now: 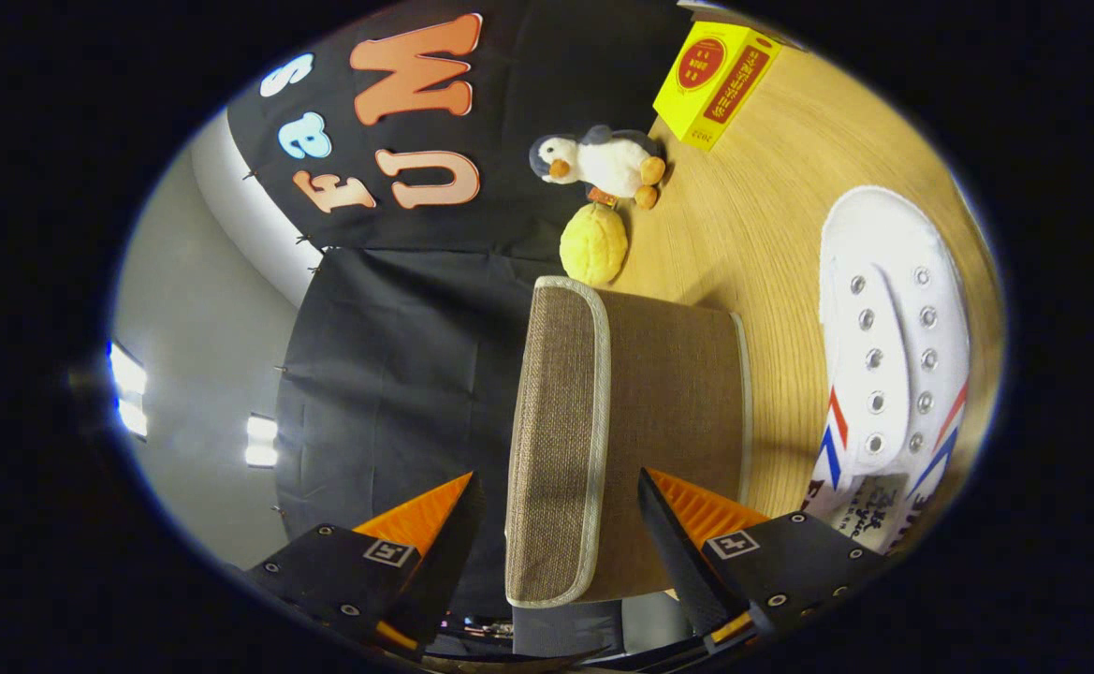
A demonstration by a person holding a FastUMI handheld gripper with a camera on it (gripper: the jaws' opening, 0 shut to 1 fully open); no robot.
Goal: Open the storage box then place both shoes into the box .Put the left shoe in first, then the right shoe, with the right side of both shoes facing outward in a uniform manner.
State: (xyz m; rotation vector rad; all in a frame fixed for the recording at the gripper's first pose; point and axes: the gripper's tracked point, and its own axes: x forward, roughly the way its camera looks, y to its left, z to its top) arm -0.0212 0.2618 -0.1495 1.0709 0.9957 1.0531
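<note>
The gripper [556, 524] is presenting its two fingers spread apart, one to either side of the storage box [631, 421], a brown woven-fabric container with pale piping. Neither finger is visibly pressing on the fabric, so the gripper is reading as released, straddling the box's near end. The view is rolled sideways, so the wooden table [752, 234] is running up one side of the scene.

The step in hand is judged to be opening the box. Whether the piped panel [556, 431] facing the booth wall is the lid cannot be told with certainty. To do this well, the fingers should be closing on the piped edge of the lid alone, not on the box body, then lifting along the hinge line so that the soft walls are not collapsing or dragging the box across the table.

Relative to the box: one white canvas shoe [893, 346], with metal eyelets and red and blue stripes, is lying just beside it on the table. Beyond the box, one yellow bun-shaped toy [593, 245] is sitting near its far corner; further beyond are standing one plush penguin [603, 164] and one yellow carton [715, 82].

Count: one box, one shoe, three bystander objects.
</note>
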